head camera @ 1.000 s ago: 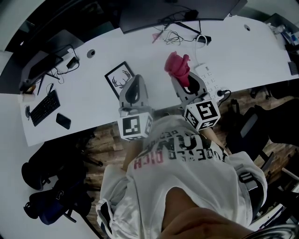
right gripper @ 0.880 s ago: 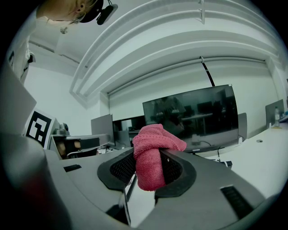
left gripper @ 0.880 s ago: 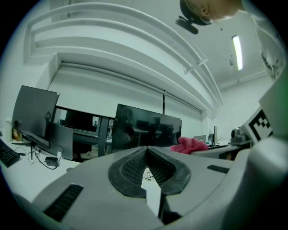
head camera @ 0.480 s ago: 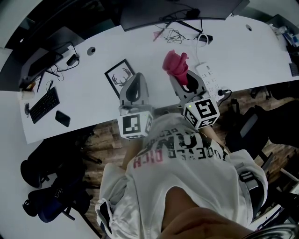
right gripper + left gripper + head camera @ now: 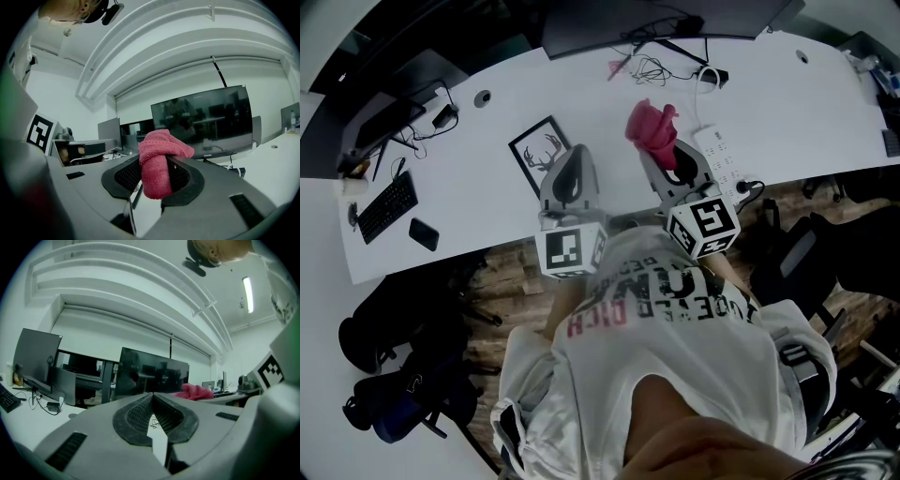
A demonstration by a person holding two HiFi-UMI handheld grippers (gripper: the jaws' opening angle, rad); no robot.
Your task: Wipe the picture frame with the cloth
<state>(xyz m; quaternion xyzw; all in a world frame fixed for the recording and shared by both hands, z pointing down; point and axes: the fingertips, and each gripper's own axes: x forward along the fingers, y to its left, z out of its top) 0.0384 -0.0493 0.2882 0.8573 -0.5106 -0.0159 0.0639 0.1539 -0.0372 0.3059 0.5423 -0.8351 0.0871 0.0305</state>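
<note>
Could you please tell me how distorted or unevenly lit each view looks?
Head view: fisheye curves the white desk into an arc, corners dim. Left gripper view: black circular vignette, ceiling lamp glares. Right gripper view: same vignette, pink cloth is sharp.

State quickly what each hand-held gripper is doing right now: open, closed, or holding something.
Left hand-held gripper: closed, nothing between its jaws.
Right hand-held gripper: closed on the pink cloth.
</note>
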